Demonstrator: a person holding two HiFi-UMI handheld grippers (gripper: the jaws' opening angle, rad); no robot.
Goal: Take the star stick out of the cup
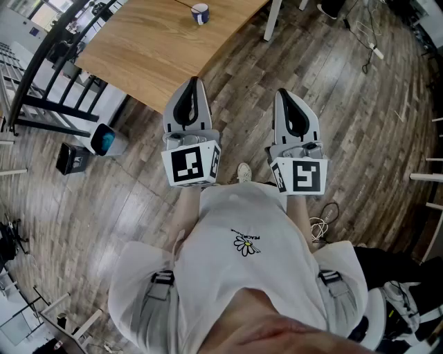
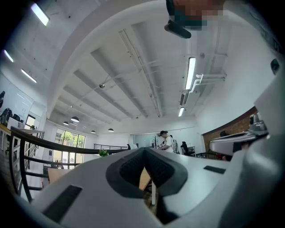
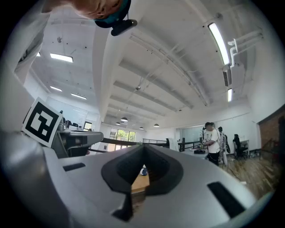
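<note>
Head view, big to small:
- Dark wood-plank floor (image 1: 346,90) fills most of the frame; the person stands on it, off the work area.
- Light wooden counter (image 1: 152,41) sits at 11–12 o'clock, its near corner just past the left tip.
- Left gripper (image 1: 193,84) and right gripper (image 1: 282,94) are held side by side near centre. Both point toward 12 o'clock, roughly level, over the floor.
- Fingers (image 2: 127,171): the tips meet on both sides with nothing between them. Both are closed and empty.
- Small blue-and-white cup (image 1: 200,13) stands on the counter at 12 o'clock, well apart from both tips. It also shows through the right gripper's finger gap (image 3: 143,171).
- Star stick: too small to make out here; presumably in the cup.

Step, as I judge it: pre-approach, nothing engaged yet.

Next move calls for:
- walking up to the counter;
- opening one set of fingers;
- coming over the cup rim and pinching the stick, then lifting straight up. The other gripper may need to steady the cup.
</note>
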